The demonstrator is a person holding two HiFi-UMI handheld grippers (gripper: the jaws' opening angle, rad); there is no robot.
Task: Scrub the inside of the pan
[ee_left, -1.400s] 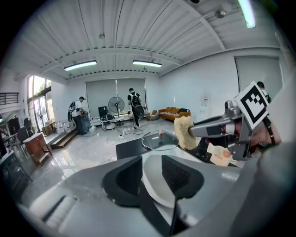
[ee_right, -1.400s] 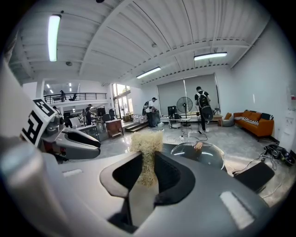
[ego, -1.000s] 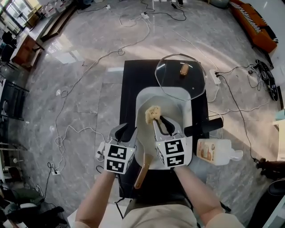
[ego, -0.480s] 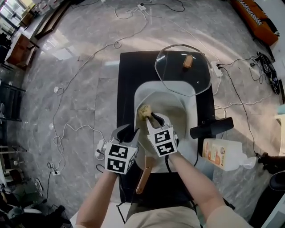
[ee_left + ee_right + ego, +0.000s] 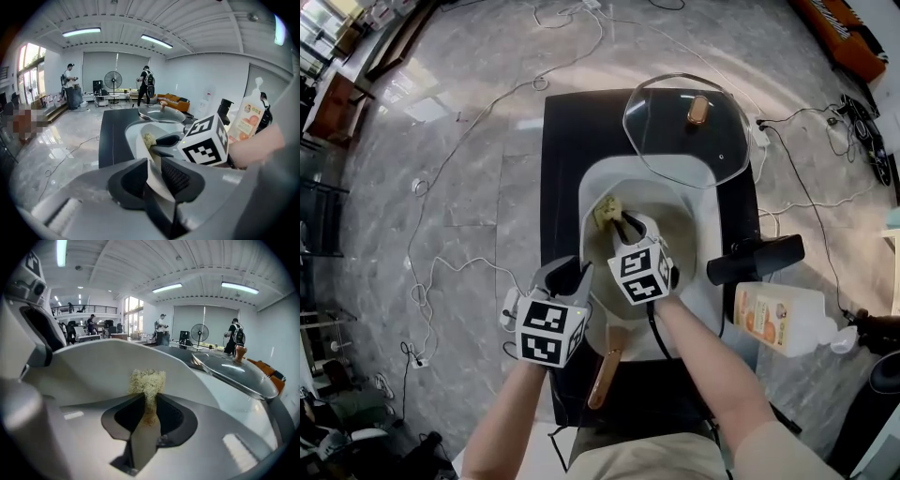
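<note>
A white pan with a wooden handle sits on a black table. My left gripper is at the pan's near left rim. Its jaws have just been closing, and the thin rim now stands pinched between the pads. My right gripper is inside the pan, shut on a yellowish scrub sponge. The sponge sticks out past the fingertips, close to the pan's left wall. In the left gripper view, the sponge shows ahead of the right gripper's marker cube.
A glass lid with a wooden knob leans over the pan's far edge. A black handle-like object and a detergent bottle lie to the right. Cables trail across the floor.
My right gripper has sunk into the pan with the sponge, toward the left wall. My left gripper has come down onto the rim and closed on it.
</note>
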